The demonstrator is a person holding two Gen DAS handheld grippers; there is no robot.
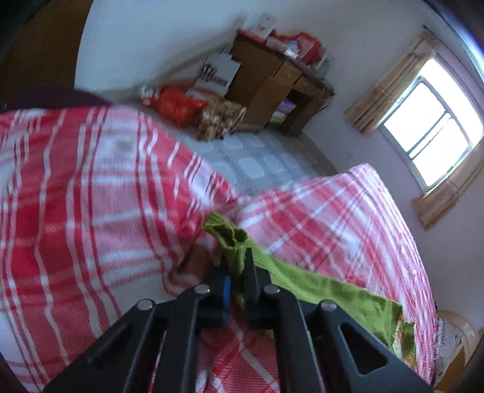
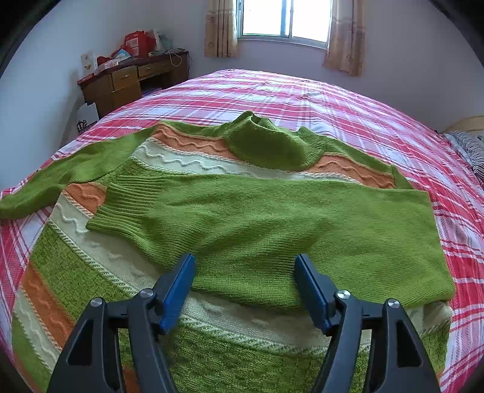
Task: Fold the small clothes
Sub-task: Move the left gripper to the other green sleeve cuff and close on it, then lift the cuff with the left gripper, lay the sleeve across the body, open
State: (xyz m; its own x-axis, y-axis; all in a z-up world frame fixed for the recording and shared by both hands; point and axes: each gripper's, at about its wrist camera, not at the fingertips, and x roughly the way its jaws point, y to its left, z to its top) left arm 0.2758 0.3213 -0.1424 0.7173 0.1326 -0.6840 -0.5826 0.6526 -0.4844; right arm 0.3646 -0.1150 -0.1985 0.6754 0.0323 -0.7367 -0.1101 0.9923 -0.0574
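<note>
A green knitted sweater with orange and cream wavy bands lies spread on the bed. Its right sleeve is folded across the chest; the left sleeve stretches out to the left. In the right wrist view my right gripper hovers open over the folded sleeve, blue pads wide apart, nothing between them. In the left wrist view my left gripper is shut on the end of a green sleeve, whose cloth bunches up past the fingertips and trails off to the lower right.
A red and white plaid bedspread covers the bed. A wooden desk piled with boxes stands at the far left wall. A curtained window is behind the bed. A striped pillow lies at the right edge.
</note>
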